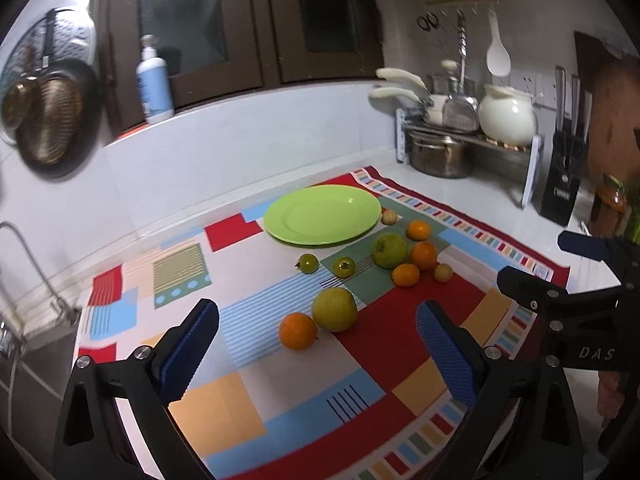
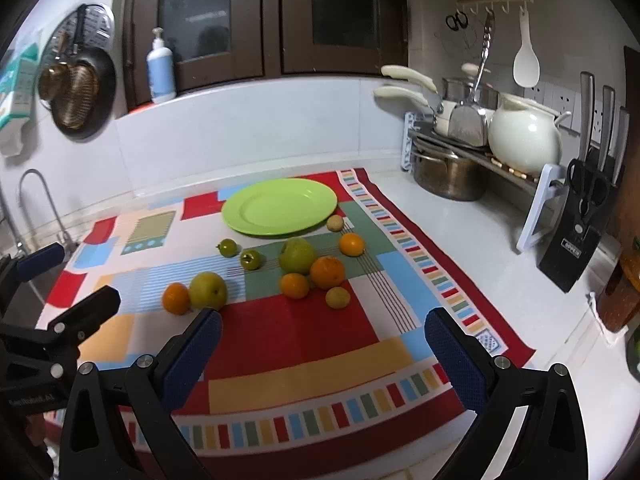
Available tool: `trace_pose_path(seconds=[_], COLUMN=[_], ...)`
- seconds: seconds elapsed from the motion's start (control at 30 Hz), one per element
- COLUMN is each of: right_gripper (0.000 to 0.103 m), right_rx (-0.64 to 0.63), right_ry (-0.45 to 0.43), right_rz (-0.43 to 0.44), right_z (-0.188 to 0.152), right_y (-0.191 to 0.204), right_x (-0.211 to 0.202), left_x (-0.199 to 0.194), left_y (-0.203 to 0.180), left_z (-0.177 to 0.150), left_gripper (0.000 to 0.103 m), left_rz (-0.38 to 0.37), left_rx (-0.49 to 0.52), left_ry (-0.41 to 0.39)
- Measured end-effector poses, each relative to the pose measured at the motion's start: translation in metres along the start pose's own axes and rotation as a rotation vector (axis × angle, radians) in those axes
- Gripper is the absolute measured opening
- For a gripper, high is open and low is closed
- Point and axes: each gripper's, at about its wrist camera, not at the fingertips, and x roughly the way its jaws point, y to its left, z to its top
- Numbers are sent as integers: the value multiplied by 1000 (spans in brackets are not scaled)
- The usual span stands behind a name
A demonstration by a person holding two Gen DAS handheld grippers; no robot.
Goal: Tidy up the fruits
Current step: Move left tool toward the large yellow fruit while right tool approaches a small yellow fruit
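An empty green plate (image 1: 322, 214) (image 2: 279, 205) lies at the back of a patchwork cloth (image 1: 280, 392) (image 2: 304, 340). Fruit lies loose in front of it: a yellow-green apple (image 1: 334, 309) (image 2: 207, 290) touching an orange (image 1: 297, 331) (image 2: 175, 298), a second green apple (image 1: 389, 250) (image 2: 297, 255), several small oranges (image 1: 423, 255) (image 2: 327, 272) and two small green tomatoes (image 1: 307, 263) (image 2: 250, 259). My left gripper (image 1: 318, 320) is open above the cloth, short of the near apple and orange. My right gripper (image 2: 323, 326) is open too, over the red patch, nothing between its fingers. The right gripper (image 1: 532, 264) also shows at the left wrist view's right edge.
A dish rack (image 2: 472, 148) with pots and a white teapot (image 2: 524, 136) stands at the back right, a knife block (image 2: 576, 236) beside it. A soap bottle (image 2: 161, 68) sits on the ledge. Pans (image 2: 76, 84) hang on the left wall above a faucet (image 2: 38, 204).
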Motion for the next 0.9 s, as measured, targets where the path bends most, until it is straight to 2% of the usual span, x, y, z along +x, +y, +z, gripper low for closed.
trace_pose_path(seconds=[0.2, 0.37, 0.53, 0.6, 0.73, 0.9], right_gripper=[102, 101, 98, 93, 92, 82], right_rx=[21, 21, -31, -71, -85, -101], right_ry=[52, 92, 118, 140, 178, 223], right_rz=[-46, -83, -70, -66, -34, -14], right_z=[1, -1, 2, 3, 4, 2], right_y=[12, 17, 15, 13, 3, -5], right_x=[27, 46, 69, 80, 99, 118], left_x=[33, 55, 79, 88, 107, 124], left_y=[8, 8, -4, -9, -18, -29], left_z=[-1, -2, -3, -3, -5, -7], left_gripper=[96, 95, 90, 88, 82, 77], left_rz=[-58, -42, 4, -2, 18, 10], left_rx=[70, 112, 141, 149, 177, 221], left_ry=[46, 95, 140, 161, 211, 264])
